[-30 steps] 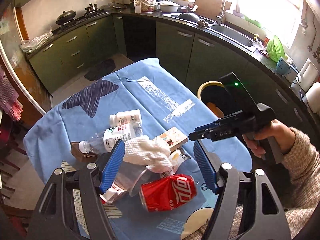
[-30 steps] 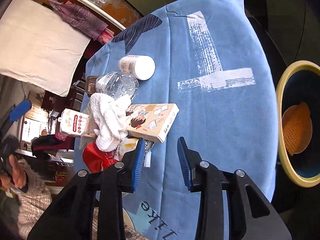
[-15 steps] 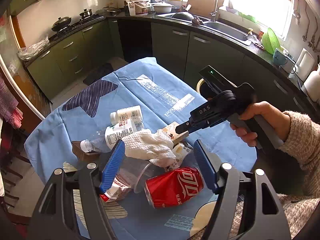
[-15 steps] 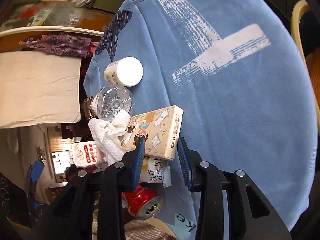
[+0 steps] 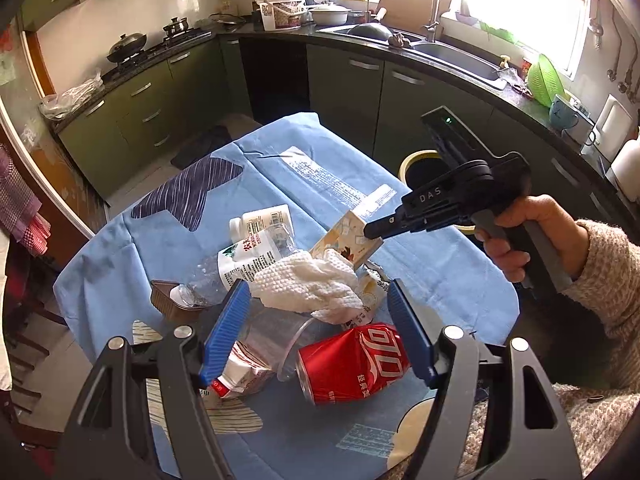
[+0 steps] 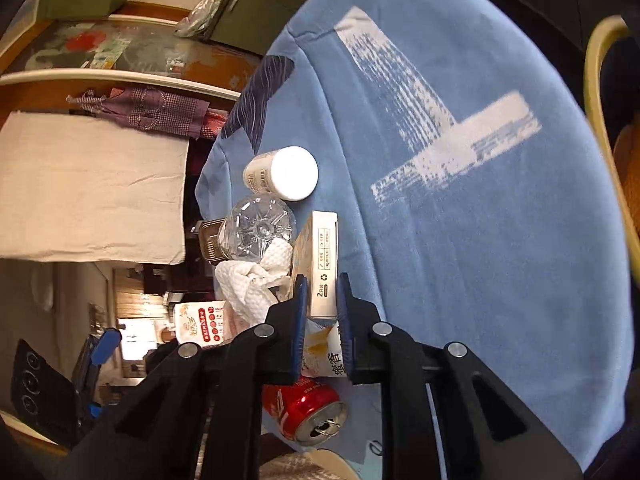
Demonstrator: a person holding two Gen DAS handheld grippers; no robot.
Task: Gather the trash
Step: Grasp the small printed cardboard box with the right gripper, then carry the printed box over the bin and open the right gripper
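A trash pile lies on the round table with a blue cloth [image 5: 280, 176]. My right gripper [image 6: 322, 296] is shut on the end of a small cardboard box [image 6: 322, 256], tilting it up on edge; the left wrist view shows the box [image 5: 348, 240] lifted at one end. My left gripper [image 5: 316, 332] is open and empty, hovering over a crushed red cola can [image 5: 354, 364], a clear plastic cup [image 5: 276, 336] and a white paper towel [image 5: 308, 286]. A clear bottle [image 5: 240, 264] and a white pill bottle [image 5: 260, 218] lie behind.
A yellow-rimmed bin [image 5: 424, 168] stands on the floor beyond the table's right edge, also in the right wrist view [image 6: 604, 120]. Green kitchen cabinets [image 5: 160, 96] and a sink counter ring the room. A brown tray [image 5: 170, 304] and a red-white pouch [image 5: 236, 380] lie at the pile's near left.
My right gripper moved in to the cardboard box and closed on its end, lifting that end off the table. My left gripper stayed open above the can.
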